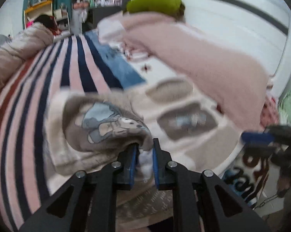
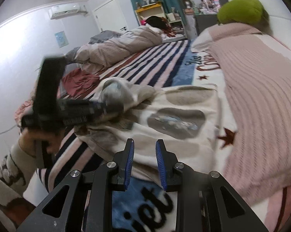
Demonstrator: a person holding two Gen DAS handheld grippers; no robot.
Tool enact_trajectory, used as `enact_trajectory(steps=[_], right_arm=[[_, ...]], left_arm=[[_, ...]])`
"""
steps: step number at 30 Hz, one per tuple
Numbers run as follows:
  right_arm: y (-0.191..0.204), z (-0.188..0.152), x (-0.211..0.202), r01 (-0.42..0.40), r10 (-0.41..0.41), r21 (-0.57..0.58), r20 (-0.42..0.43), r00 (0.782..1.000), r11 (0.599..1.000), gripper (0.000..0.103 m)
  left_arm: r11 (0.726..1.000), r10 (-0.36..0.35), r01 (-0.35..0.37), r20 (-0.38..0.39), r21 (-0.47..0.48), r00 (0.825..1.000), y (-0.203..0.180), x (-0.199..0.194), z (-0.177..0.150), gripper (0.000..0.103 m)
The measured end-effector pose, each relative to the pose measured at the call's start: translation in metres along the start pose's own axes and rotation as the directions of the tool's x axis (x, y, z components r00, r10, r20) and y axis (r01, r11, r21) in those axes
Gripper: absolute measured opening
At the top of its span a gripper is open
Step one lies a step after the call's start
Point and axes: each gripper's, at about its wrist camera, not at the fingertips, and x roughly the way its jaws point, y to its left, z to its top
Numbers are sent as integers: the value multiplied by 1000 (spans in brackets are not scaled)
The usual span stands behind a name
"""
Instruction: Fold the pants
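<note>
The pants (image 1: 186,133) are cream fleece with grey cartoon patches and lie spread on the striped bed blanket (image 1: 68,73). My left gripper (image 1: 145,145) is shut on a bunched fold of them, and cloth fills the gap between its blue pads. In the right wrist view that fold (image 2: 118,89) is lifted above the rest of the pants (image 2: 174,119), with the blurred left gripper (image 2: 104,104) on it. My right gripper (image 2: 145,142) hovers over the near edge of the pants, its pads a little apart with nothing between them. It also shows blurred at the right of the left wrist view (image 1: 248,136).
A pink knitted blanket (image 2: 261,96) lies along the right side with a green cushion (image 2: 240,9) beyond it. A beige duvet (image 2: 114,48) and a red garment (image 2: 79,81) lie at the far left. A hand and sleeve (image 2: 27,143) hold the left gripper.
</note>
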Motion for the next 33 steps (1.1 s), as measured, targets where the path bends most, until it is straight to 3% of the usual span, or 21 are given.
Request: enact_trajectory(steps=[3, 6, 12, 14, 19, 21, 26, 33], right_arm=[[-10, -4, -4, 12, -12, 23, -3, 1000, 1000, 19], [-13, -3, -5, 15, -14, 30, -6, 1000, 999, 19], [2, 7, -1, 36, -36, 2, -8, 999, 999, 21], [14, 16, 5, 40, -40, -17, -6, 999, 999, 34], [46, 40, 33, 43, -43, -68, -3, 999, 997, 50], [58, 48, 47, 42, -42, -99, -1, 999, 994, 54], [89, 67, 97, 33, -39, -175, -34, 999, 984, 60], [100, 65, 163, 148, -183, -251, -123, 975, 957, 60]], left_arm=[[1000, -19, 19, -20, -14, 1000, 3, 3, -8, 22], [998, -64, 64, 19, -12, 998, 4, -11, -8, 51], [995, -89, 93, 96, -32, 991, 15, -58, -15, 55], [997, -47, 53, 124, -47, 991, 29, -75, -20, 57], [989, 101, -82, 162, -120, 982, 76, -107, -40, 63], [983, 128, -104, 163, -151, 978, 93, -114, -50, 63], [971, 145, -109, 163, -211, 976, 122, -115, -68, 63], [964, 126, -79, 172, -254, 977, 140, -113, -83, 63]])
